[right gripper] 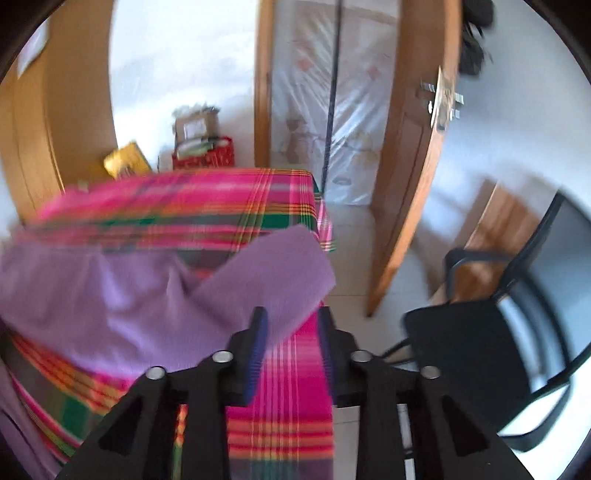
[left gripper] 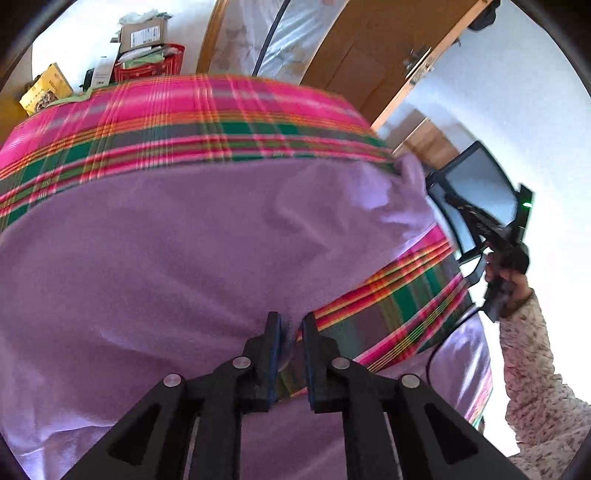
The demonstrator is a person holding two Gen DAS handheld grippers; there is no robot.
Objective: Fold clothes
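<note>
A lilac garment (left gripper: 177, 251) is seen spread over a worktop that is covered by a pink, green and orange plaid cloth (left gripper: 192, 110); it lies across most of the near part of the cloth, and its near edge hangs down over the front of the worktop. In the left wrist view the left hand-held gripper (left gripper: 291, 325) is held low over the near edge of the garment, its jaws parted by a narrow gap; a fold of lilac fabric is seen in that gap, but the pads are not seen pressing on it. In the right wrist view the right hand-held gripper (right gripper: 290, 325) is seen at the right-hand end of the worktop with its jaws set clearly apart; a corner flap of the garment (right gripper: 273, 266) is raised and folded over just beyond the fingertips, with only its lower edge reaching into the gap, and it is not clamped (the view is blurred, so finer contact cannot be told). From the left wrist view the same right gripper is seen from outside, held by a hand (left gripper: 508, 280) in a speckled sleeve (left gripper: 532, 369) at the right edge of the worktop. Beyond the worktop a red bag (left gripper: 149, 64) topped by a cardboard box (left gripper: 142, 35), and a yellow packet (left gripper: 46, 88), are seen against a white wall. A wooden door (right gripper: 413, 155) stands open at the right, and a black chair (right gripper: 476, 332) is placed on the tiled floor beside the worktop.
</note>
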